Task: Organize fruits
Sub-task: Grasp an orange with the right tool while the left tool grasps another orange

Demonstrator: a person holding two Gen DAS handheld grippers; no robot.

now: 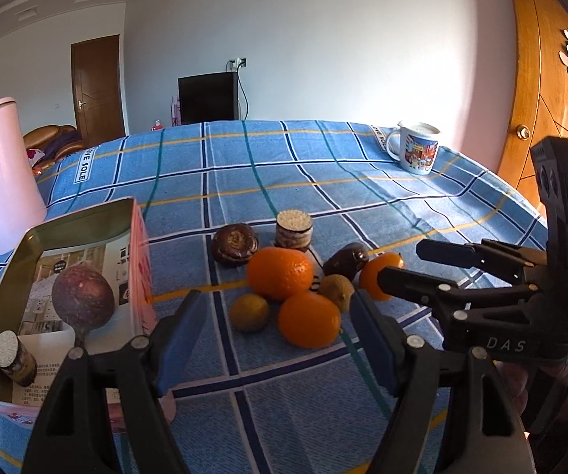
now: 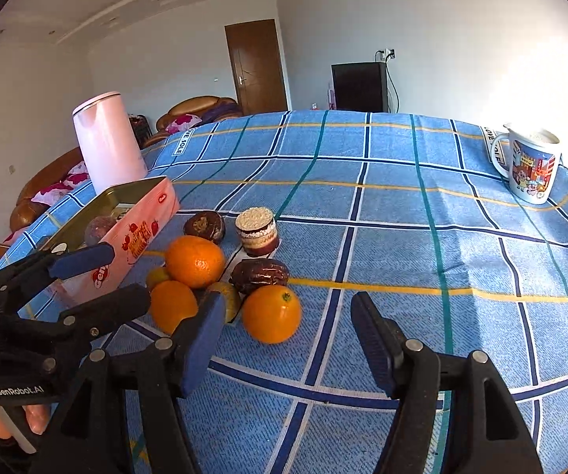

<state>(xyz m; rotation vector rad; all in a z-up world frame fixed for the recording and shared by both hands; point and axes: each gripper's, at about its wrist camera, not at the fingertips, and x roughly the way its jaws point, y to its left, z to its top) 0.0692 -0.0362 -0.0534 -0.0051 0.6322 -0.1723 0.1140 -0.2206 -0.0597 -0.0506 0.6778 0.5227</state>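
A pile of fruit lies on the blue checked tablecloth (image 1: 323, 181): three oranges (image 1: 280, 278) (image 2: 271, 313), two small yellow-green fruits (image 1: 249, 311), a dark purple fruit (image 1: 346, 260) and a dark brown round one (image 1: 234, 243). A cake-like cylinder (image 1: 294, 230) stands behind them. A pink tin box (image 1: 86, 217) at left holds a purple passion fruit (image 1: 82, 300) and another small cylinder (image 1: 13, 357). My left gripper (image 1: 276, 316) is open and empty, just in front of the pile. My right gripper (image 2: 284, 320) is open and empty, to the right of the pile, close to the nearest orange.
A pink kettle (image 1: 1, 177) stands behind the box at far left. A printed mug (image 1: 418, 146) stands at the table's far right edge. Behind the table are a sofa (image 2: 197, 112), a dark cabinet (image 1: 209, 96) and a wooden door (image 1: 540, 79).
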